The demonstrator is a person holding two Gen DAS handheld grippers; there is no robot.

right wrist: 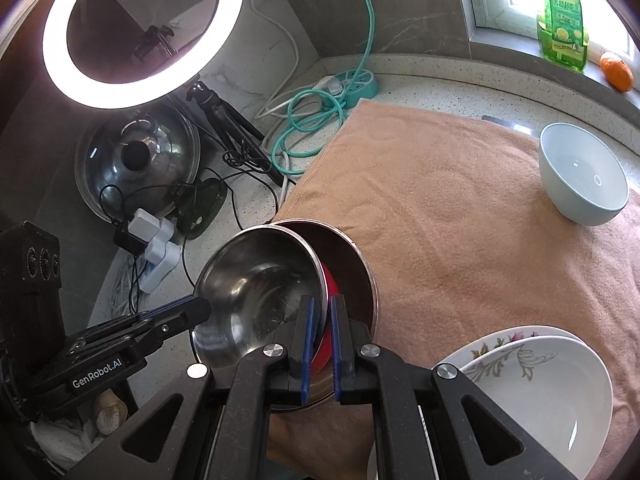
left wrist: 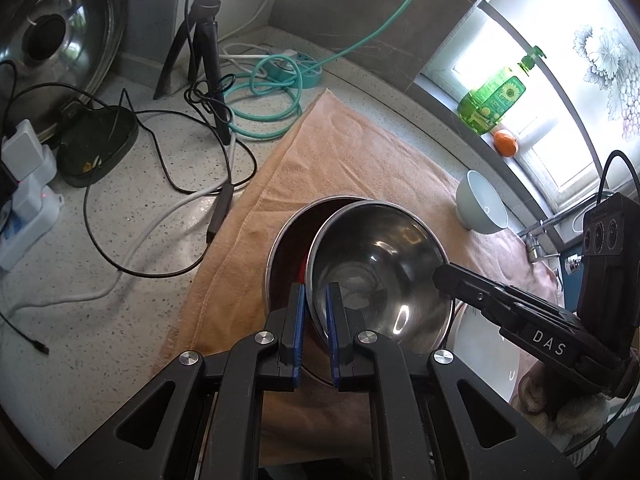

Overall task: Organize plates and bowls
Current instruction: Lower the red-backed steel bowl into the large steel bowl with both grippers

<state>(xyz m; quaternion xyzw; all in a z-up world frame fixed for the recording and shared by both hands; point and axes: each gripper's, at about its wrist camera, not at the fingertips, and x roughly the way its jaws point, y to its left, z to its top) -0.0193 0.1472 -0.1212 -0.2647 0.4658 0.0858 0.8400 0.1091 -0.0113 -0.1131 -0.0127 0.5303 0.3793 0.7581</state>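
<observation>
A shiny steel bowl [left wrist: 380, 256] [right wrist: 256, 280] hangs tilted over a steel-rimmed bowl with a red inside [left wrist: 290, 240] [right wrist: 352, 272], which rests on the peach towel [right wrist: 440, 200]. My left gripper [left wrist: 316, 292] [right wrist: 200, 306] is shut on the steel bowl's left rim. On the opposite rim my right gripper [right wrist: 322, 308] [left wrist: 440, 274] is shut too. A pale blue bowl [left wrist: 482, 204] [right wrist: 582, 176] stands upright at the towel's far right. Two stacked white plates with a flower pattern [right wrist: 520, 380] [left wrist: 488, 352] lie at the near right.
Left of the towel the speckled counter [left wrist: 120, 300] carries loose cables, a black tripod [left wrist: 204, 40], a glass pot lid [right wrist: 136, 160], chargers and a teal power strip [right wrist: 356, 80]. A lit ring light [right wrist: 144, 32] hangs above. A green soap bottle [right wrist: 564, 20] and an orange [right wrist: 616, 70] sit on the window sill.
</observation>
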